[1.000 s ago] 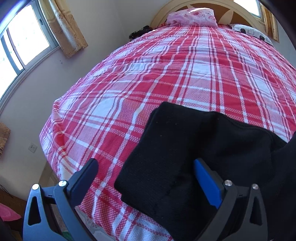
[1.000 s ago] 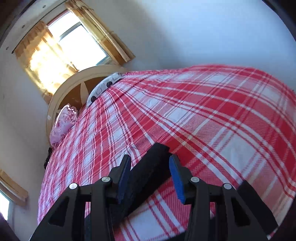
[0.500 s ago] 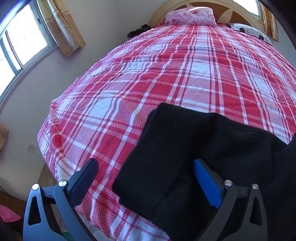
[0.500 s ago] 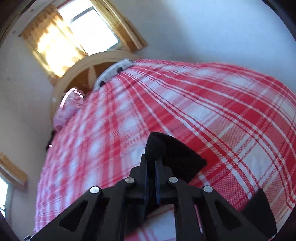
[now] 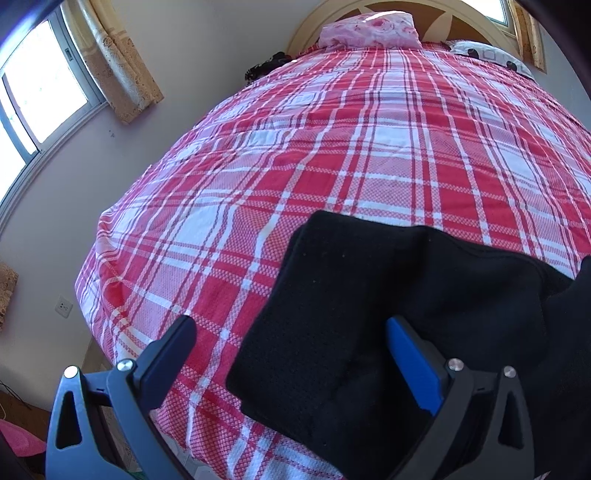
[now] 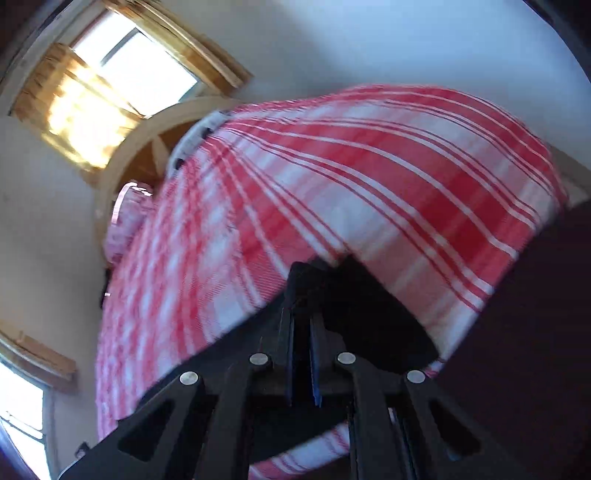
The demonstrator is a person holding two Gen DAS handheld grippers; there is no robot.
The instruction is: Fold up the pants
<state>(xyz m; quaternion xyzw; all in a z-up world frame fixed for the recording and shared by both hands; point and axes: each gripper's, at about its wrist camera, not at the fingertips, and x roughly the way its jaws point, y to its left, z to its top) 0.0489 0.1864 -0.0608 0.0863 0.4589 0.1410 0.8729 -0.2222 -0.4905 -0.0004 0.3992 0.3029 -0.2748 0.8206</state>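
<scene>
— On the red-and-white plaid bedspread (image 5: 332, 155), near the foot of the bed, what lies there?

— Black pants (image 5: 369, 314), folded into a thick pad with a square corner toward the headboard (image 5: 436, 22). They cover the lower right of the left wrist view and run out of frame on the right.

— And the left gripper (image 5: 291, 339)?

— Its fingers stand wide apart, gripping nothing. One finger (image 5: 170, 354) is over bare plaid, just beside the pants' left edge; the blue-padded one (image 5: 413, 362) is over the black cloth. I cannot tell whether either touches what is under it.

— The right gripper (image 6: 302, 332)?

— Fingers pressed together, clamped on an edge of the pants (image 6: 354, 295). A dark bunch of the fabric sticks out past the fingertips and spreads to the right, in front of the bedspread (image 6: 369, 177). That view is blurred, so the folds are hard to read.

— What else shows?

— A pink floral pillow (image 5: 369, 27) against the headboard, with a white pillow with dark spots (image 5: 491, 55) to its right. A dark bundle (image 5: 269, 66) sits at the bed's far left edge; I cannot say what it is. On the left wall there is a window (image 5: 40, 85) with a tan patterned curtain (image 5: 118, 62), and low down a wall socket (image 5: 63, 306). The right wrist view shows a sunlit window (image 6: 110, 81) above the headboard.
</scene>
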